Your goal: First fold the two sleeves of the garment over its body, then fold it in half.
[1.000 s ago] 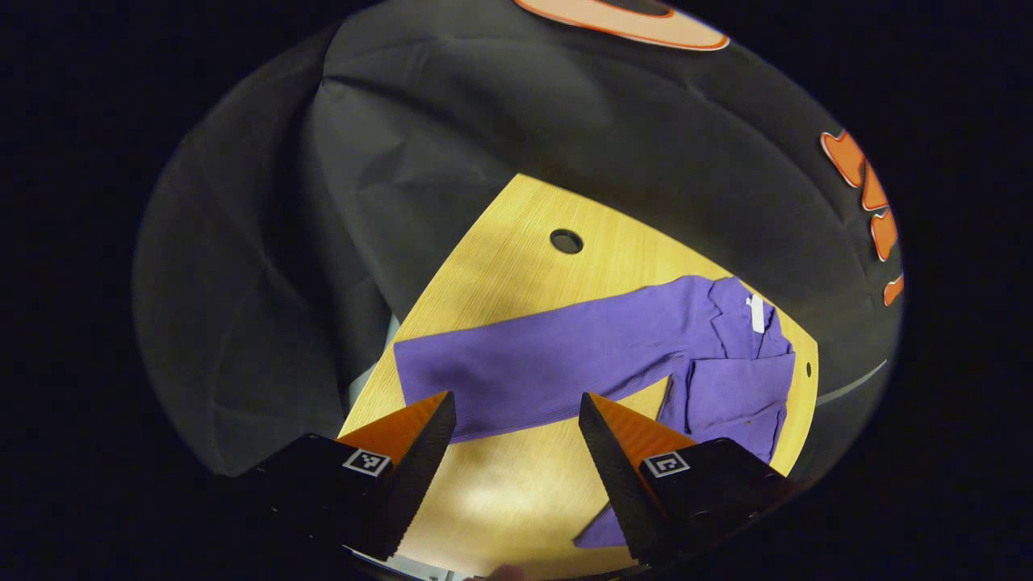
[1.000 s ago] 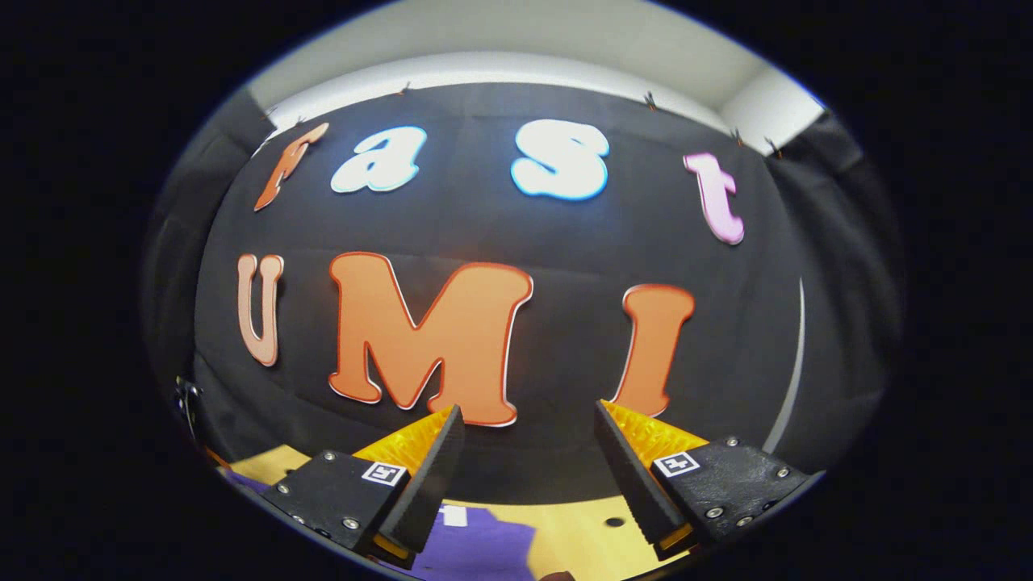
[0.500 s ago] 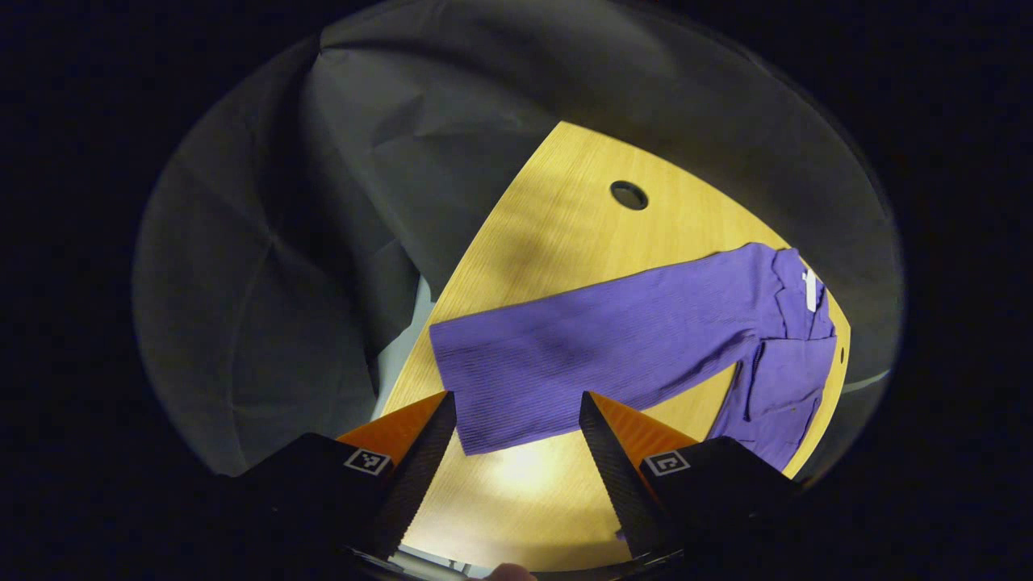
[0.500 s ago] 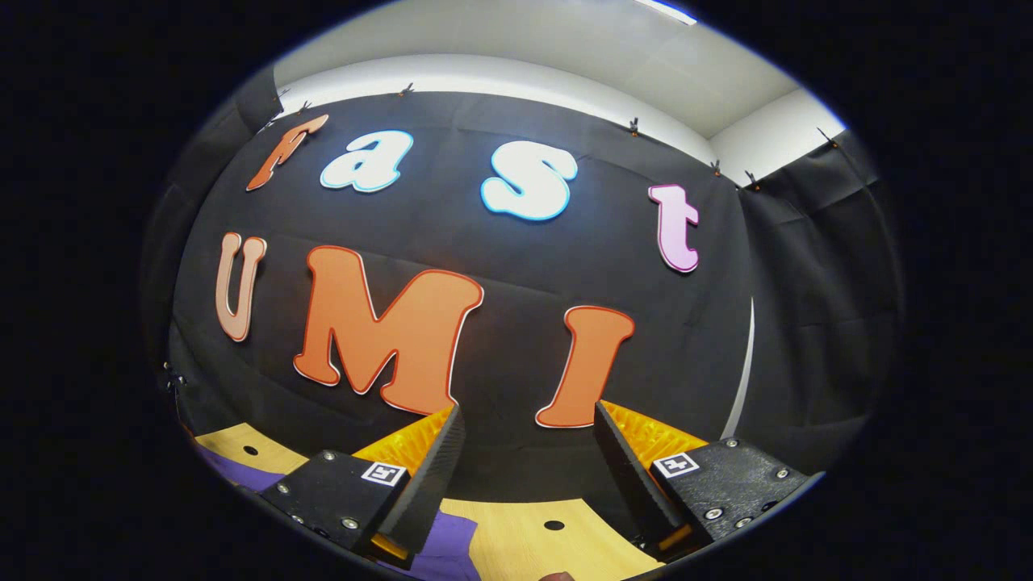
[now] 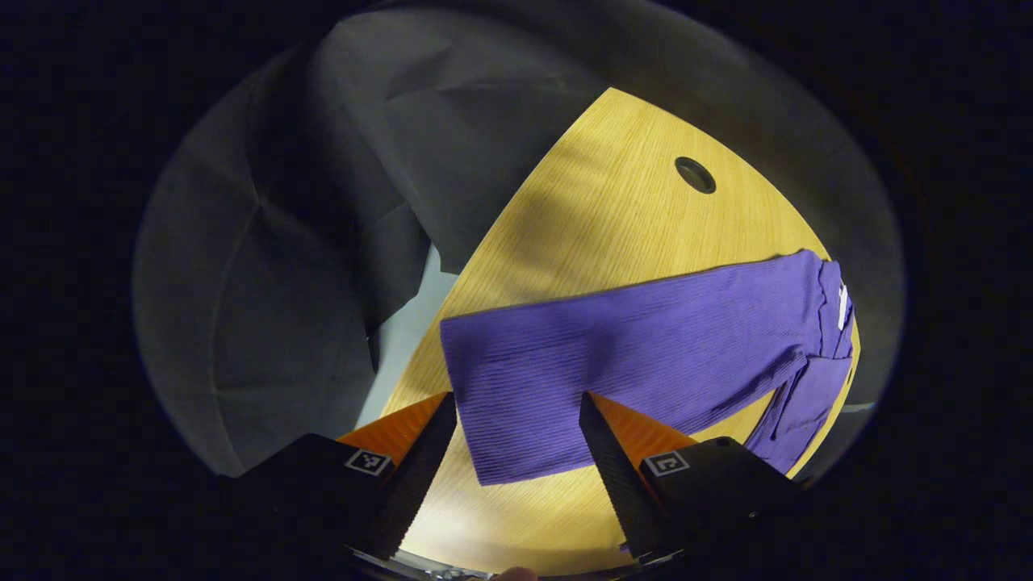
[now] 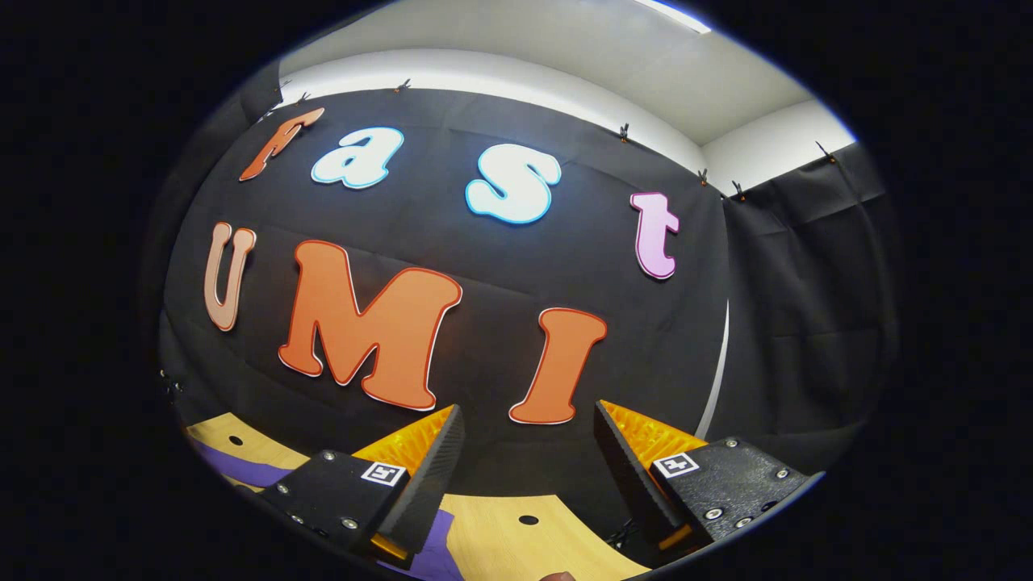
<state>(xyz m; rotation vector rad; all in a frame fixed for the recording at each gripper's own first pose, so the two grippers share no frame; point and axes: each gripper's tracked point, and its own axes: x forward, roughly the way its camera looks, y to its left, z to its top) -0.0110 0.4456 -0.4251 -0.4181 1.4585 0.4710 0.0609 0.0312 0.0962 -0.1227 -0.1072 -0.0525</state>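
Observation:
A purple ribbed garment [image 5: 646, 347] lies flat on the wooden table [image 5: 613, 202] in the left gripper view. One long sleeve stretches toward me, and its cuff end [image 5: 500, 420] sits between the open fingers of my left gripper [image 5: 516, 452], which hovers over it without touching. The collar with a white tag [image 5: 842, 305] is at the far right. In the right gripper view, my right gripper [image 6: 524, 468] is open, holds nothing and points at the booth wall. A strip of the purple garment [image 6: 242, 472] shows low on the left.
The table has a round cable hole [image 5: 695, 174] beyond the sleeve and its left edge [image 5: 452, 298] drops to a pale floor. Black cloth walls surround the table. The right gripper view shows a small hole [image 6: 529, 520] in the tabletop.
My left gripper has moved in toward the sleeve's cuff, so the sleeve looks larger and nearer. The right gripper has turned slightly, shifting the wall leftward in its view.

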